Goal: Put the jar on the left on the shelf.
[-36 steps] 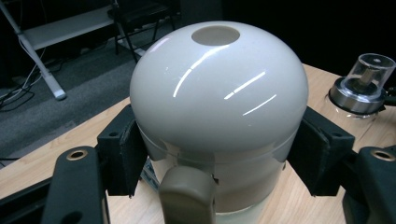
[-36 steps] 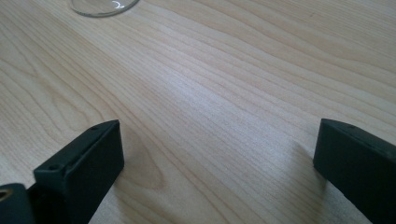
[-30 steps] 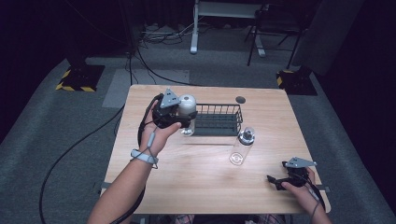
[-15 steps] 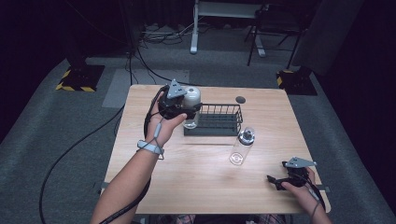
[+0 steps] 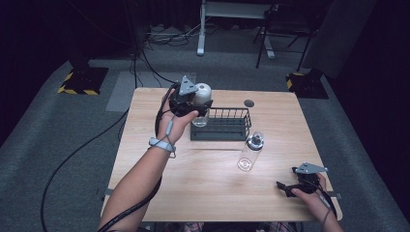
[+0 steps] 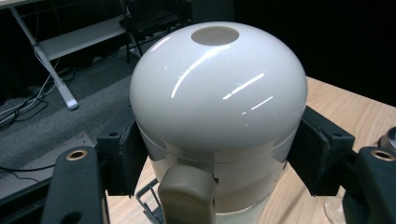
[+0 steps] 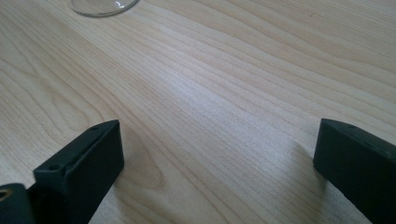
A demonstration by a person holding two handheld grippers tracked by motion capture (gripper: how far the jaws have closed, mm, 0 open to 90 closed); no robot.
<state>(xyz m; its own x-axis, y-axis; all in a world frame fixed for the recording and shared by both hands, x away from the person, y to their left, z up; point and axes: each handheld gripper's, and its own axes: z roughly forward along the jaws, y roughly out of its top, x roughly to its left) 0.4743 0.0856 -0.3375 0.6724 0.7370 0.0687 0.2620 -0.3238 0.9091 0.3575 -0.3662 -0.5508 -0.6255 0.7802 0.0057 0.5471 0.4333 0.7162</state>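
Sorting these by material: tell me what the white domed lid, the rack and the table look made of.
White domed lid: glossy plastic, probably; sharp light streaks, a moulded seam.
Rack: dark wire, likely coated metal; thin open bars.
Table: light wood or wood-look laminate, matte; visible grain lines.

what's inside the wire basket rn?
The wire basket looks empty across its middle and right in the high view. Its left end is covered by the white-lidded bottle that the left gripper holds over it.
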